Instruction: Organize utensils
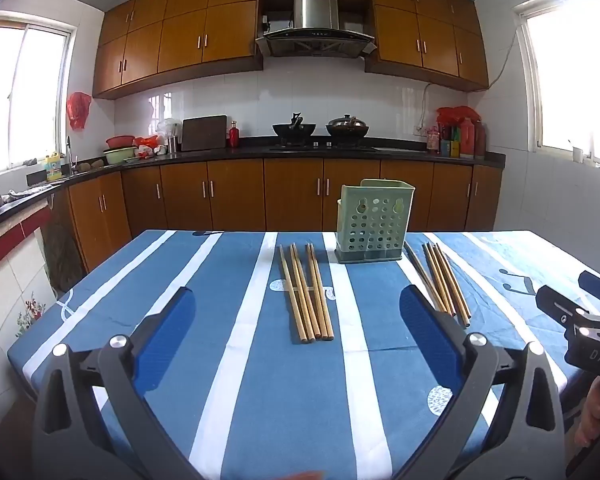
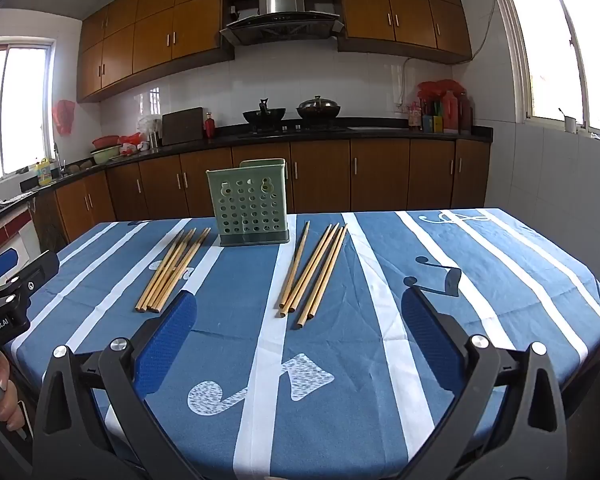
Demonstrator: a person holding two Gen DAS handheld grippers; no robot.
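Note:
A pale green perforated utensil holder point(image 1: 370, 222) point(image 2: 250, 202) stands upright near the far edge of the table. To its left lies a bunch of several wooden chopsticks point(image 1: 306, 292) point(image 2: 174, 270). Another bunch of several chopsticks point(image 1: 440, 280) point(image 2: 314, 270) lies to its right. My left gripper point(image 1: 298, 308) hovers open over the near part of the table, short of the left bunch. My right gripper point(image 2: 298, 312) is open too, just short of the right bunch's near ends. Nothing is between either pair of blue pads. Each gripper's body shows at the edge of the other's view.
The table wears a blue cloth with white stripes point(image 1: 252, 320) point(image 2: 400, 320). Its left edge point(image 1: 72, 304) and right edge point(image 2: 588, 280) drop to the floor. A person's hand point(image 2: 4, 396) holds the left gripper's grip. Kitchen cabinets and a counter with two woks point(image 1: 320, 130) stand behind.

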